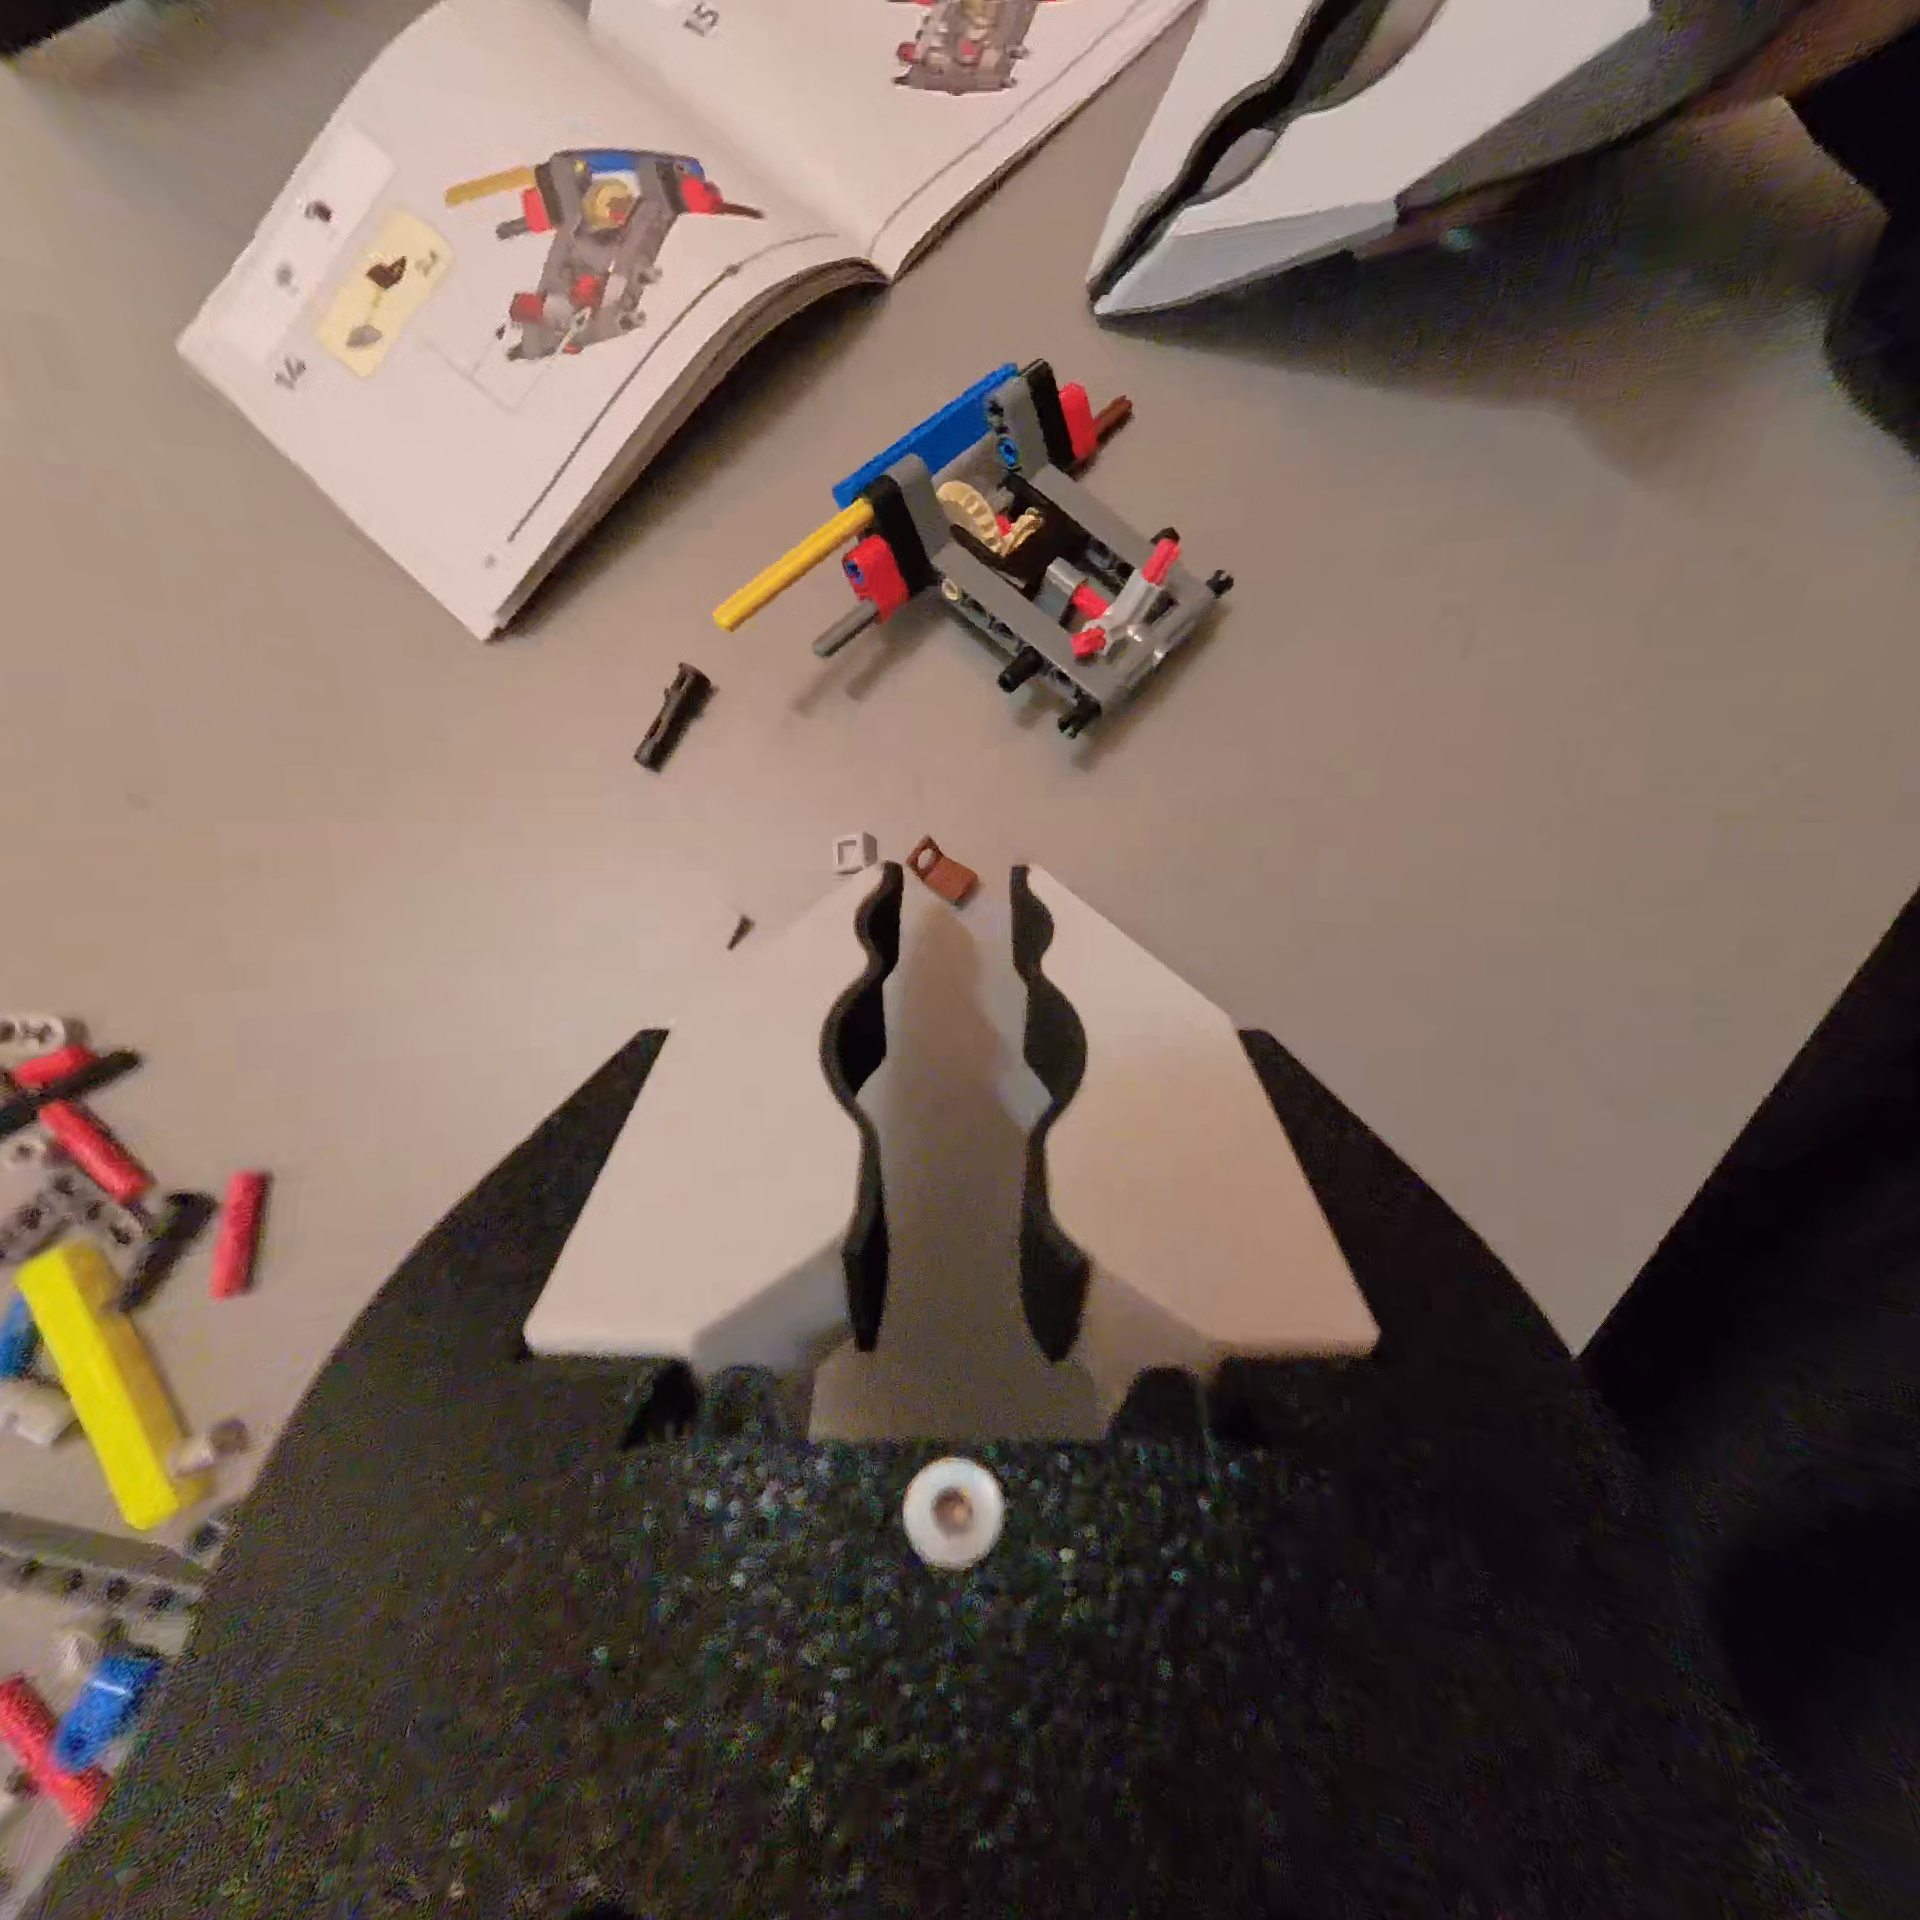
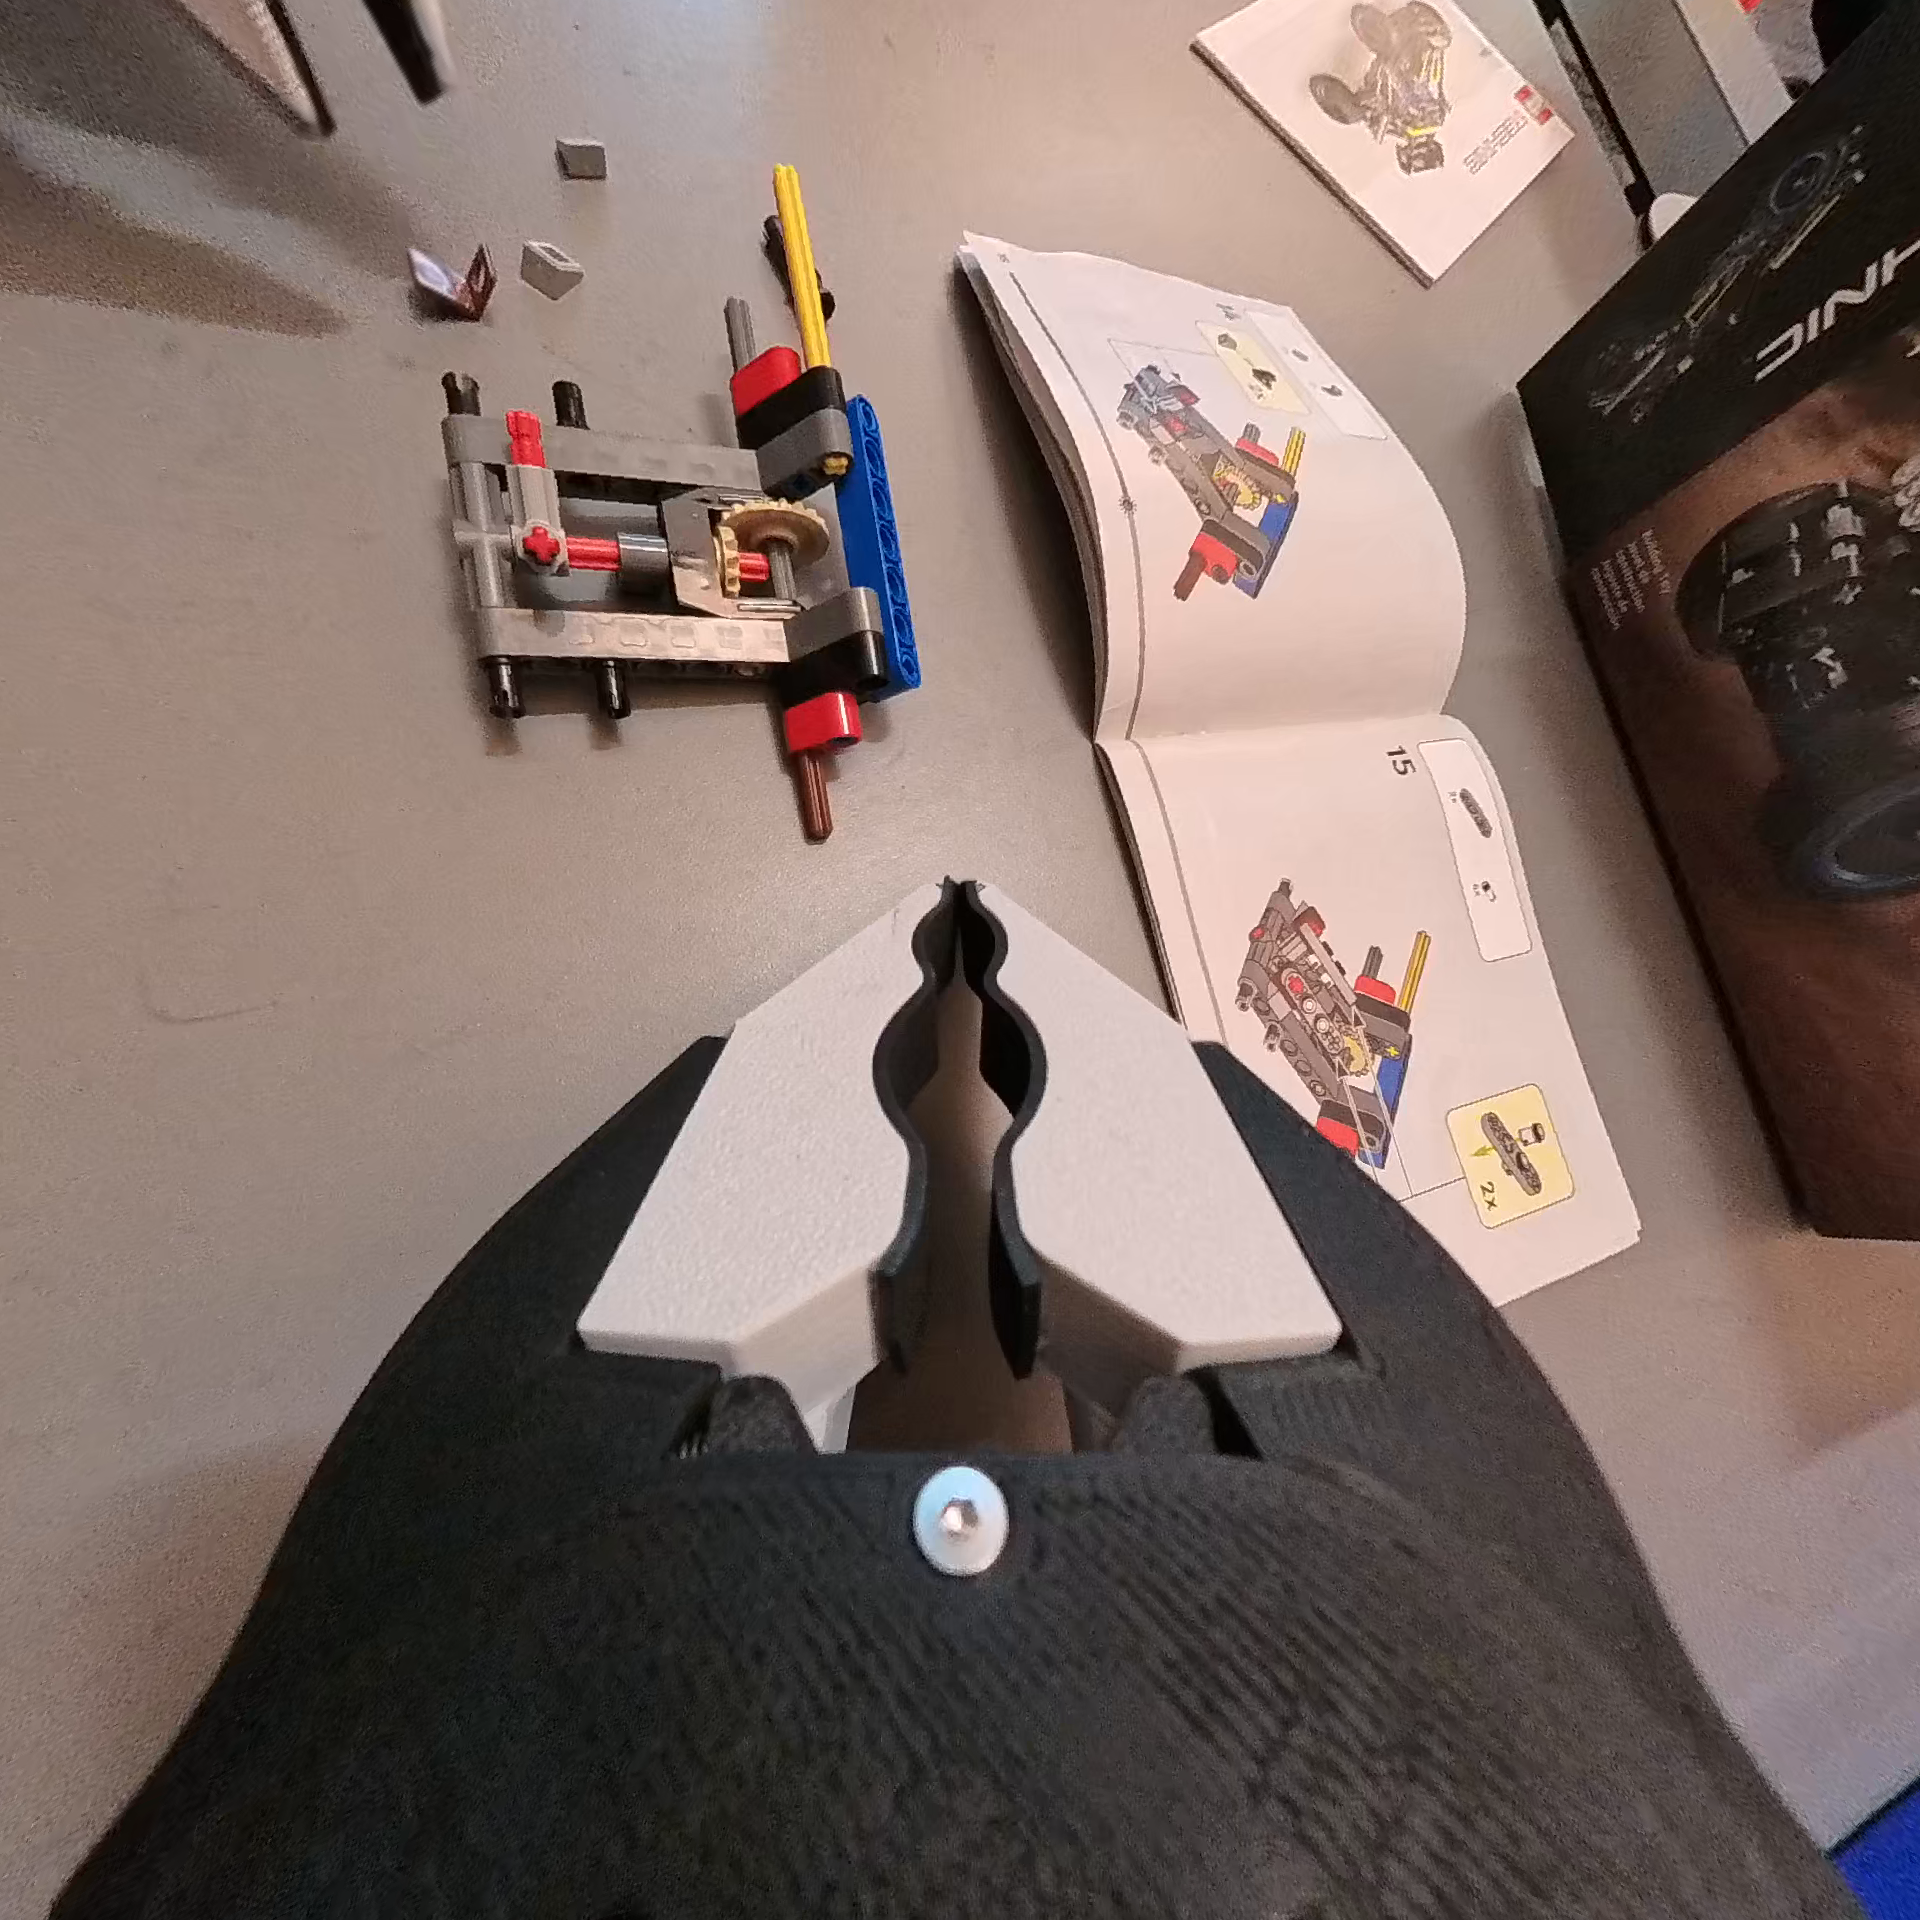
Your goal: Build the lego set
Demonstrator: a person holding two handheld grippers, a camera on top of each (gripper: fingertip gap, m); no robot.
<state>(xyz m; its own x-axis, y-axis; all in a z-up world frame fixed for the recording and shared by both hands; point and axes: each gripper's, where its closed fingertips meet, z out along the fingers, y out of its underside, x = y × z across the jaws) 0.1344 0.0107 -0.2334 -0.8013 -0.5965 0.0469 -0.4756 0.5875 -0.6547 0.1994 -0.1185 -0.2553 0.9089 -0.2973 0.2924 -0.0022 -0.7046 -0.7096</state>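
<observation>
The partly built Lego assembly, a grey frame with a blue beam, a yellow axle, red parts and a tan gear, lies on the grey table; it also shows in the right wrist view. My left gripper is open and empty. A small brown piece and a small grey piece lie on the table just past its fingertips. A black pin lies to the left of the assembly. My right gripper is shut on nothing, a short way from the assembly's brown axle end.
An open instruction booklet lies right of the assembly. A second booklet and the dark set box lie farther right. A pile of loose pieces is at the left. The table edge runs at the right. About 15 cm separates my left fingertips from my right.
</observation>
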